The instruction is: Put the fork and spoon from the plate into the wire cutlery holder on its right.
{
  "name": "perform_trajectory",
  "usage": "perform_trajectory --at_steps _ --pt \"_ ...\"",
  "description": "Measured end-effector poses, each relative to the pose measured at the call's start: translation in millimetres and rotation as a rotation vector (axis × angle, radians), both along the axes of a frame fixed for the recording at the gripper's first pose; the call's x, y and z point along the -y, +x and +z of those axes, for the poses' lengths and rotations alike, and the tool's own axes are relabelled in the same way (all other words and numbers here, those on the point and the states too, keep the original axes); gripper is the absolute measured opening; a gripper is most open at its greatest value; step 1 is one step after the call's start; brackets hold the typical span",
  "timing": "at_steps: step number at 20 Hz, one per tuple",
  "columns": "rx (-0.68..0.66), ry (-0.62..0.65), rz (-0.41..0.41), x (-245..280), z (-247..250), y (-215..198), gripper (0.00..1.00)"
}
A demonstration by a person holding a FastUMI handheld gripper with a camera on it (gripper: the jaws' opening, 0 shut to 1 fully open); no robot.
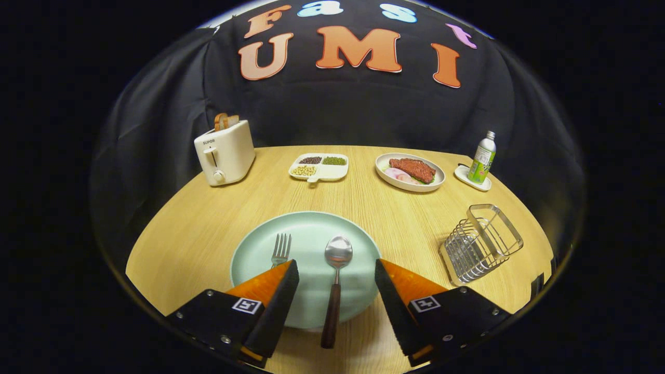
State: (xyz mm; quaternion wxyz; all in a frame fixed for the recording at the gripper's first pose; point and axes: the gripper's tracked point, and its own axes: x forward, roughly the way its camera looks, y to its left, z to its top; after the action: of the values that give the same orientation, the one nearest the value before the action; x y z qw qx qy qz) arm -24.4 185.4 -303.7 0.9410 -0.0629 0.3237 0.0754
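A pale green plate (pixel 311 234) lies on the wooden table right ahead of my gripper (pixel 336 270). On it rests a spoon (pixel 337 253) with a dark wooden handle that runs back toward me between my two fingers. A fork (pixel 281 249) lies left of the spoon, its tines showing just beyond my left finger (pixel 275 291), which covers its handle. My fingers stand wide apart and open above the plate's near half, touching nothing. The wire cutlery holder (pixel 483 243) stands to the right of the plate, beyond my right finger.
At the back of the table stand a cream toaster (pixel 225 152) on the left, a divided dish of beans (pixel 319 167), a plate of food (pixel 410 171), and a bottle (pixel 482 158) on a small coaster far right. Bare wood separates the plate from the holder.
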Motion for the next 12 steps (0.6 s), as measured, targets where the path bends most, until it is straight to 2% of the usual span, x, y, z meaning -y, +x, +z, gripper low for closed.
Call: perform_trajectory --at_steps 3,6,11,12 --pt "-0.037 -0.018 0.003 -0.6 -10.0 -6.2 0.75" --pt "-0.081 -0.042 0.004 -2.1 -23.7 -12.8 0.52" --pt "-0.14 -0.063 -0.002 -0.4 -40.3 -20.5 0.29" --pt "-0.145 -0.06 -0.005 0.0 -40.5 -20.9 0.21"
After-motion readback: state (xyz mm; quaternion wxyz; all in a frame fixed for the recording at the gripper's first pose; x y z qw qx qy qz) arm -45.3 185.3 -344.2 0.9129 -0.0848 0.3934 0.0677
